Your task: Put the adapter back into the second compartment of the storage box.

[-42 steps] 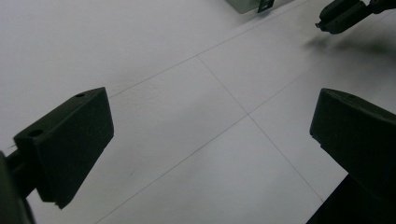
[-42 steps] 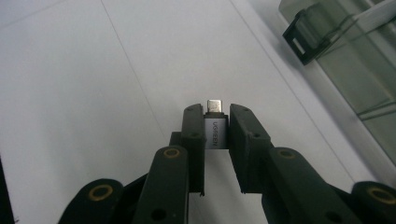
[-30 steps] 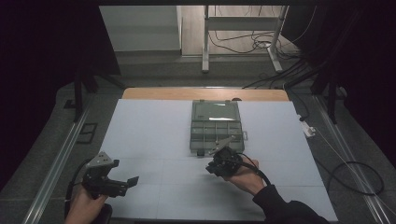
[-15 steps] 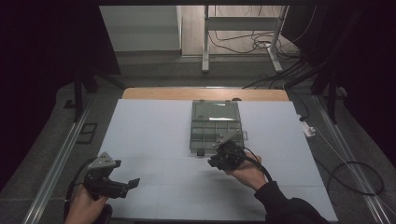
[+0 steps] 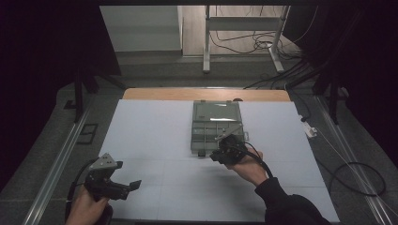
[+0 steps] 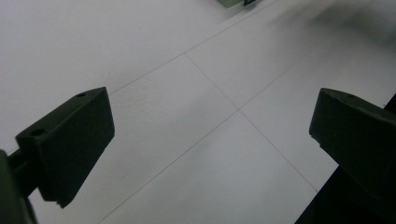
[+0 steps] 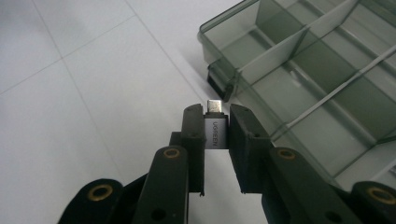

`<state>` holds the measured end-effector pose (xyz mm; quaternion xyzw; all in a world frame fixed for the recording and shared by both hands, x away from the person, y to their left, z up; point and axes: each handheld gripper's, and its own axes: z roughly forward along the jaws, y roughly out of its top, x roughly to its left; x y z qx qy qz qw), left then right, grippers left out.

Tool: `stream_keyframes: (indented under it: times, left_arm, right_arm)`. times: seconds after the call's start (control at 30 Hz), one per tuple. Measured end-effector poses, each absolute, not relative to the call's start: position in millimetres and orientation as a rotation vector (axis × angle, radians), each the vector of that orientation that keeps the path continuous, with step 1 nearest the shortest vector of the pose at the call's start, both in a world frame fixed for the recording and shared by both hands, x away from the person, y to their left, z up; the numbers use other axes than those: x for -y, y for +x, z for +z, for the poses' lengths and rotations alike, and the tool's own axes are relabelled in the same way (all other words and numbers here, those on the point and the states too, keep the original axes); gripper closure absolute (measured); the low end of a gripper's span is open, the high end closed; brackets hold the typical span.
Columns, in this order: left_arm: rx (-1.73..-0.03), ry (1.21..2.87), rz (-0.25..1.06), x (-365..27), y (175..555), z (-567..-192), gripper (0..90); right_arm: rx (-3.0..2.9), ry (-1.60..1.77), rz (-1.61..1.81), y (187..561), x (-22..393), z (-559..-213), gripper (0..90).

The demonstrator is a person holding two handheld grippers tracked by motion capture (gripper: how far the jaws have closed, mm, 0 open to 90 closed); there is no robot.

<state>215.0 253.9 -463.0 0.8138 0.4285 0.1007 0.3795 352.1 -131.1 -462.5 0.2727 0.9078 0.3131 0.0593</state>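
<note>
Nearest, your left claw (image 5: 133, 185) sits low at the near-left of the white surface (image 5: 155, 136), jaws spread wide with nothing between them; bare surface under it in the left gripper view; further in, your right claw (image 7: 216, 122) is clamped on a small silver adapter (image 7: 215, 133) marked UGREEN, plug end poking out past the pads; it hovers just beside the near corner of the smoky compartment box (image 7: 299, 65); beyond, that box lies open mid-surface, dividers showing, lid (image 5: 216, 111) tipped back on the far side.
</note>
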Motion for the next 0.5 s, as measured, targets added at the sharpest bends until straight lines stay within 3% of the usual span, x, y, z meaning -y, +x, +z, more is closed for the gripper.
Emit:
stream_keyframes:
  times: [0.5]
  left_arm:
    - [-1.101, 2.077, 0.252, -254.6, 215.5, -463.1, 0.0]
  right_arm:
    - [-2.7, 0.879, 0.956, 372.5, 130.5, -460.9, 75.4]
